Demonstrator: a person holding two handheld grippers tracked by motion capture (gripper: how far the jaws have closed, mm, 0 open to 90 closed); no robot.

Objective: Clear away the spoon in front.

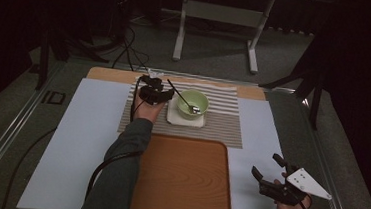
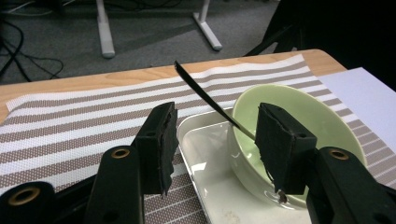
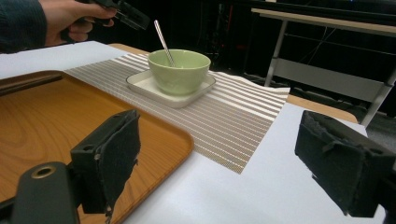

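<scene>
Left tongs [image 2: 212,144] half-open, empty, straddling spoon [image 2: 205,95] handle over bowl [image 2: 308,116].

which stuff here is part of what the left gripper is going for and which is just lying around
In the job:
- left gripper, open, at the bowl
- spoon leaning in the bowl
- green bowl
- white square plate under the bowl

Lying about:
- wooden tray
- striped placemat
- right gripper, open, off to the side
</scene>
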